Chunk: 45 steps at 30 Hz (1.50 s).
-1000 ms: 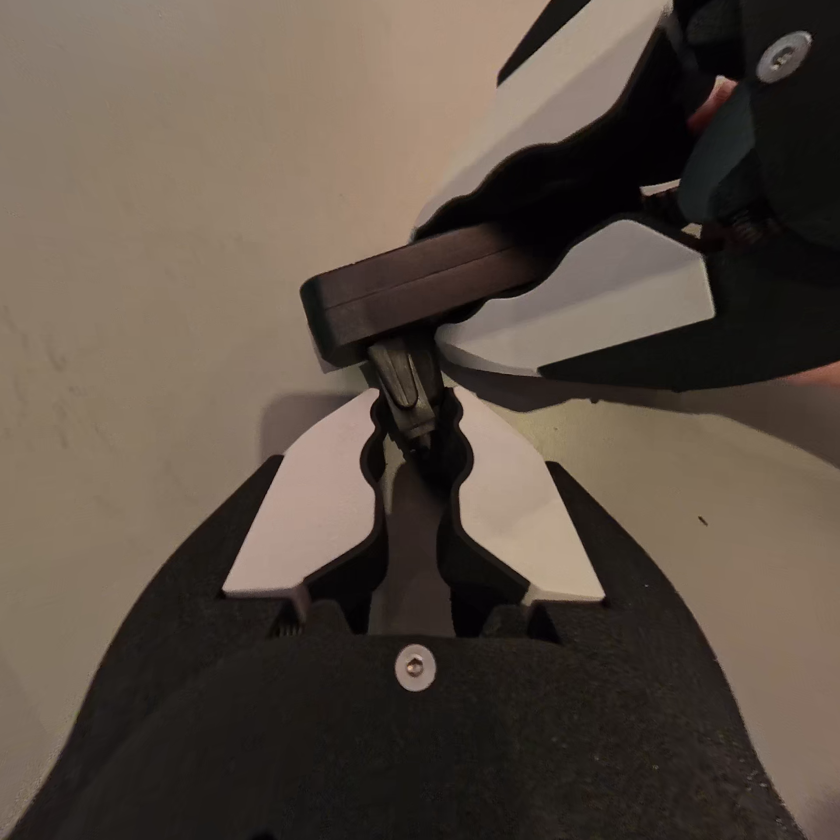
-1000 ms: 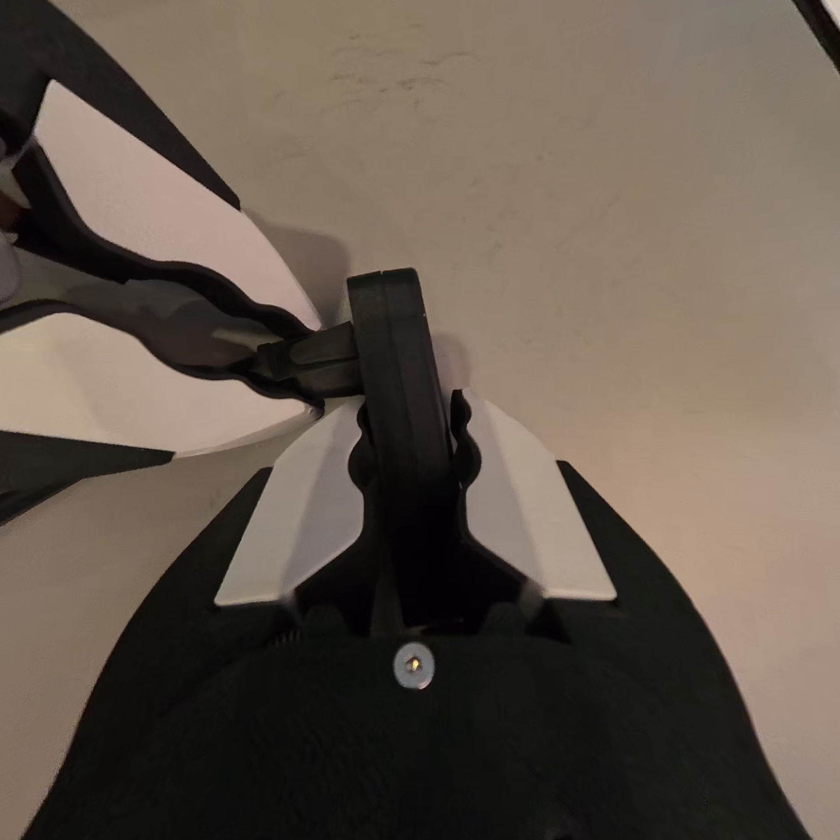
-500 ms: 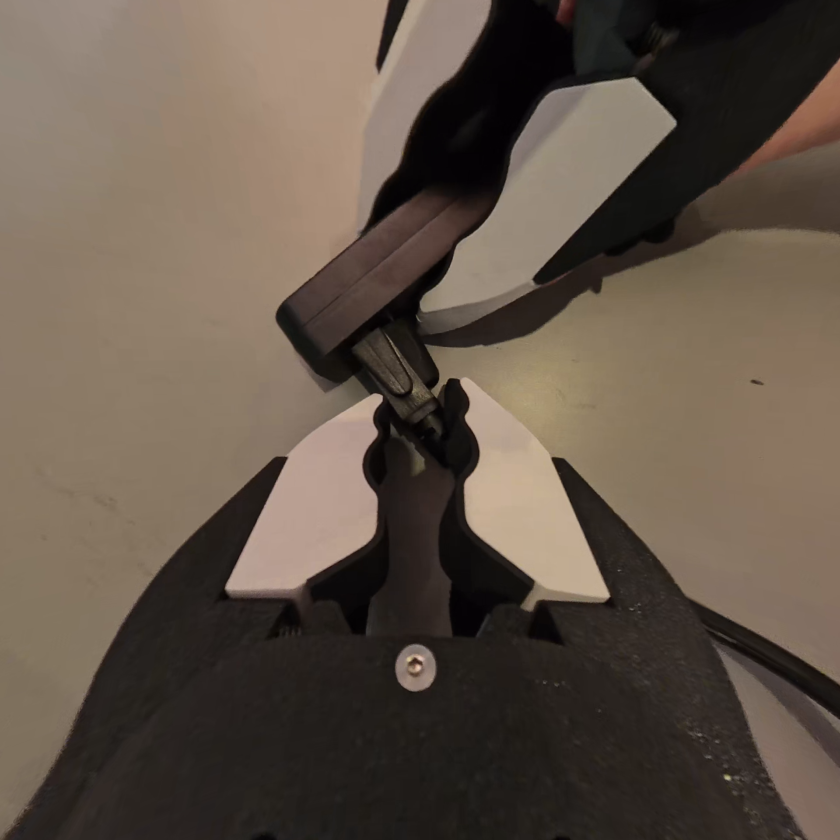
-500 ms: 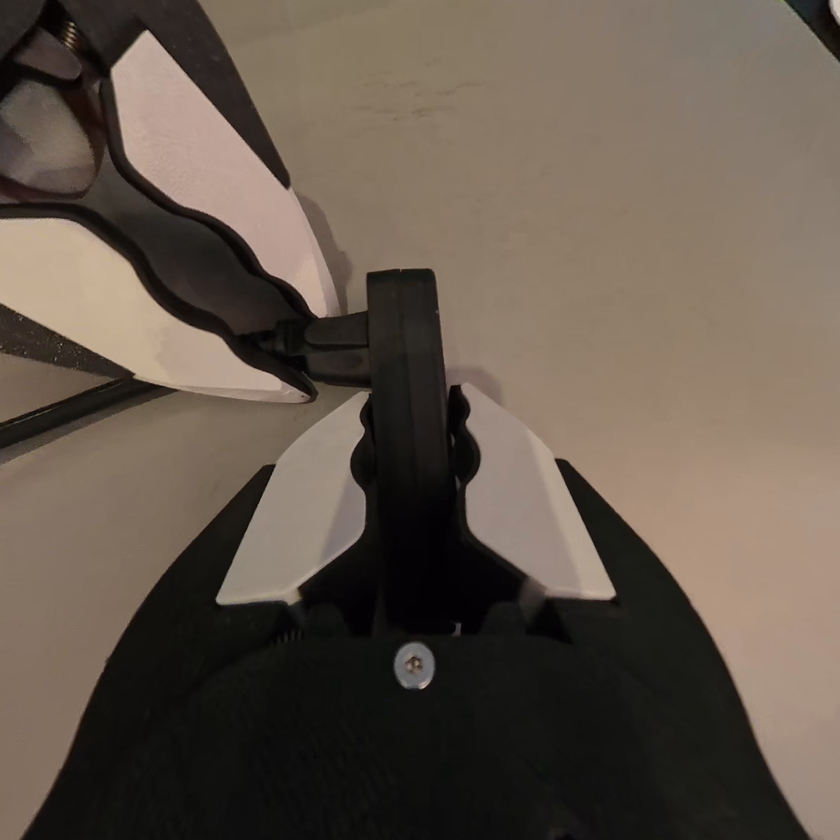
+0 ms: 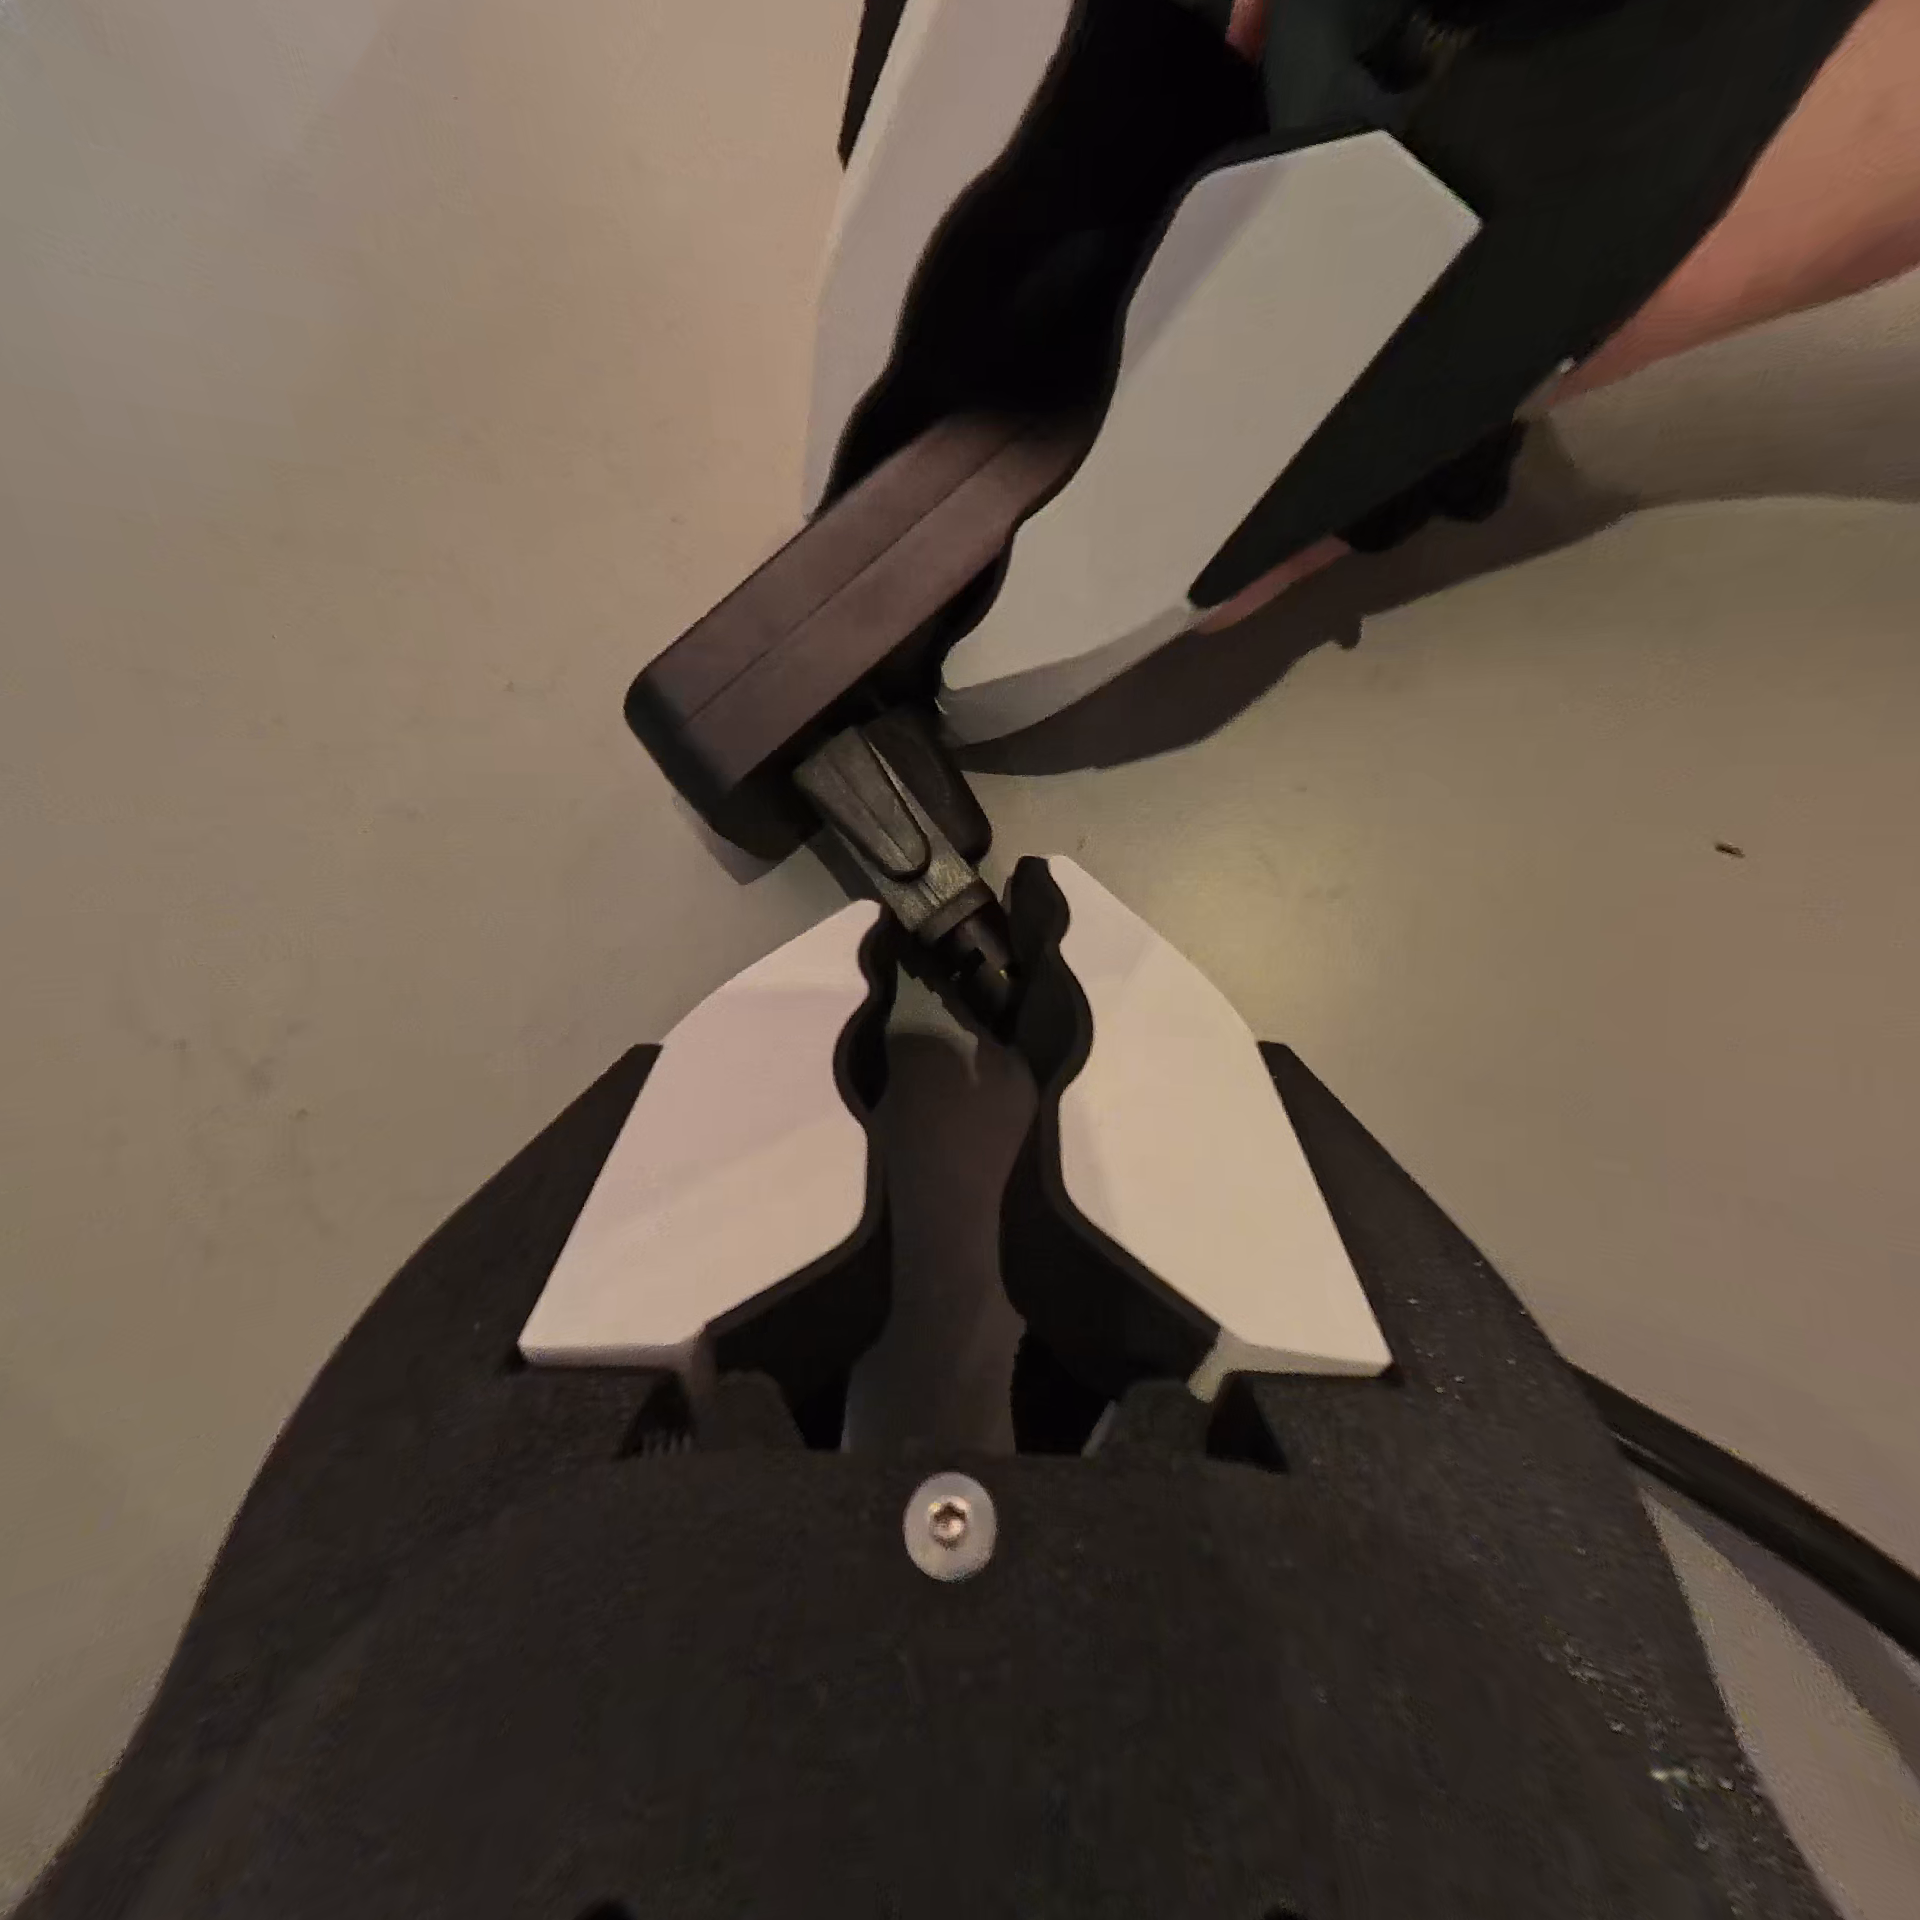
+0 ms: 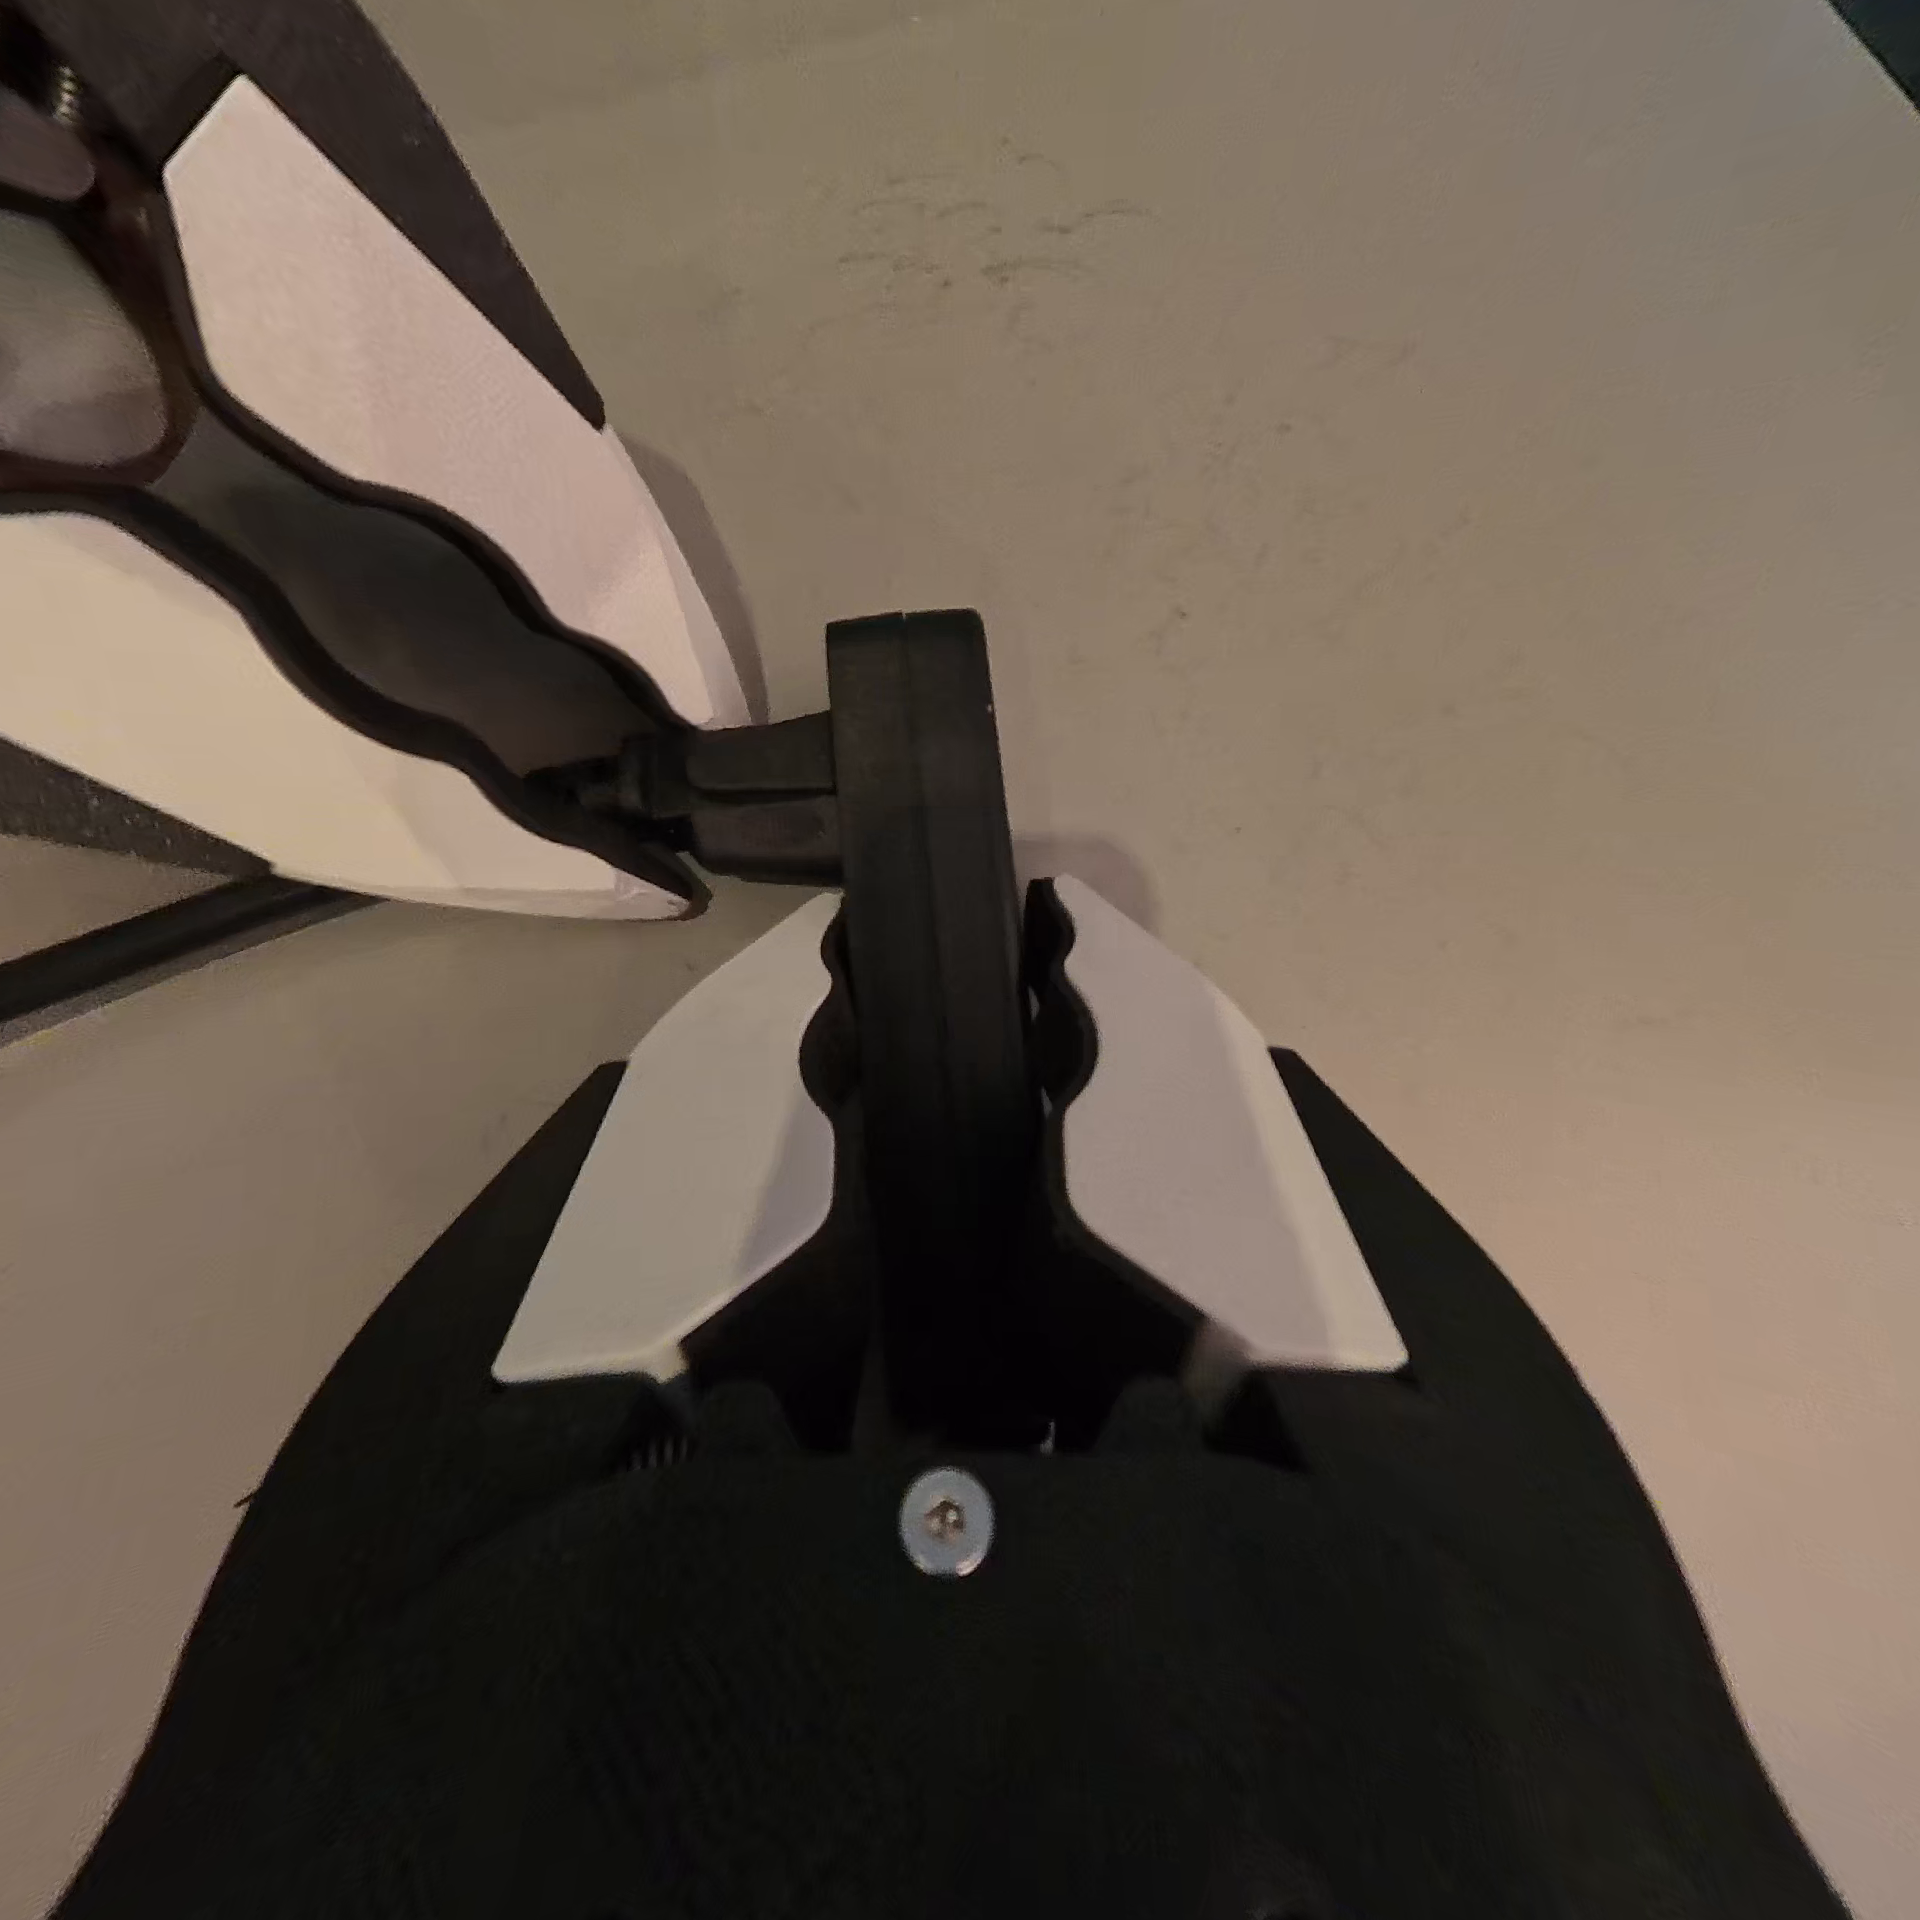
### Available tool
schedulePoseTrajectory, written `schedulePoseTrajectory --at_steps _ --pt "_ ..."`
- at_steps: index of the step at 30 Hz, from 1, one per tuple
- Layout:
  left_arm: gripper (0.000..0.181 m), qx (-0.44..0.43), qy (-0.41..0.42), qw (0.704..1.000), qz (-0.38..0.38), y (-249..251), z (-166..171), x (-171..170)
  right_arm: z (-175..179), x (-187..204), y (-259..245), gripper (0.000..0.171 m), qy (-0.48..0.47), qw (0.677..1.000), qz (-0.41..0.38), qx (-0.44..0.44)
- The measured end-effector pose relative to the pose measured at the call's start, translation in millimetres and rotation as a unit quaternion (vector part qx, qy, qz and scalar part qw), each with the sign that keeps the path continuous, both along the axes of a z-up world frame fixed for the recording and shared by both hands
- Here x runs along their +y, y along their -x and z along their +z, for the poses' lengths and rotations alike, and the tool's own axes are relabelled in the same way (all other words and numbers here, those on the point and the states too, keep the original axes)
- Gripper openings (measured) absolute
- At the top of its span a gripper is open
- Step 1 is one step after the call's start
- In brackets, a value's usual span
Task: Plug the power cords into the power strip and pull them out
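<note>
My right gripper (image 6: 935,904) is shut on a black slab-shaped power strip (image 6: 920,790) and holds it edge-up over the beige table. A black plug (image 5: 894,821) sits in the strip's (image 5: 790,665) side face, and no prongs show. My left gripper (image 5: 961,914) is shut on the plug's ribbed tail where the cord leaves it. In the left wrist view the right gripper (image 5: 904,603) reaches in from the upper right. In the right wrist view the left gripper (image 6: 696,810) comes in from the left, its tips on the plug (image 6: 758,790).
The black cord (image 5: 1766,1517) trails off to the lower right and also shows in the right wrist view (image 6: 156,945). A person's forearm (image 5: 1766,208) holds the right gripper. The beige table (image 6: 1455,520) has faint scuff marks. Some 5 cm of space lies between my two pairs of fingers.
Both grippers have turned while keeping their grips. In the left wrist view the strip has swung from lying across to pointing up and right. The cord has come into view.
</note>
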<state>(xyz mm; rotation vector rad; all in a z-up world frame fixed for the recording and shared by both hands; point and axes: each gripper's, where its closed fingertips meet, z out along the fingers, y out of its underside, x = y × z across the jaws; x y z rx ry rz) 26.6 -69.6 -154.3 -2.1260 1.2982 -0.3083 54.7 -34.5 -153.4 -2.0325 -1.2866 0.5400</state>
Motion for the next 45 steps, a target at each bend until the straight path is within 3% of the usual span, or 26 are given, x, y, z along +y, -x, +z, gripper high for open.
schedulePoseTrajectory --at_steps 3,6,9,14,16,18,19,27,31,35,43,45 --pt "0.022 -0.011 0.013 1.000 0.004 0 2 0 1 1 -1 0.034 -0.002 1.000 -0.003 0.006" --pt "0.020 -0.026 0.053 0.993 0.104 0 -1 5 0 6 1 0.034 -0.006 0.999 -0.032 -0.006" --pt "0.018 -0.019 0.025 0.978 0.205 5 -3 12 2 10 6 0.033 -0.029 0.996 -0.082 -0.029" --pt "0.019 0.022 0.010 0.970 0.240 10 -3 12 3 11 9 0.033 -0.045 0.994 -0.092 -0.029" --pt "0.019 0.030 0.001 0.976 0.217 11 -3 10 3 10 10 0.033 -0.043 0.995 -0.086 -0.024" --pt "0.021 0.028 -0.033 0.992 0.118 12 -2 5 2 6 10 0.034 -0.034 0.998 -0.059 -0.016" --pt "0.021 0.006 -0.029 0.994 0.104 13 0 2 3 3 11 0.033 -0.032 0.999 -0.041 -0.007" --pt "0.029 -0.112 0.052 0.983 0.136 7 2 -10 4 -12 20 0.035 -0.065 0.998 0.013 -0.014" --pt "0.037 -0.080 0.057 0.990 0.104 1 0 -10 4 -15 19 0.036 -0.069 0.997 0.024 -0.029" --pt "0.031 -0.009 0.033 0.996 0.081 2 -2 -6 3 -14 15 0.035 -0.107 0.989 0.052 -0.084" --pt "0.030 -0.024 0.046 0.996 0.070 2 -2 -7 -2 -22 12 0.034 -0.021 0.986 0.144 -0.087" --pt "0.031 -0.031 0.044 0.996 0.068 2 -2 -7 -2 -21 7 0.047 -0.025 0.981 0.168 -0.096"
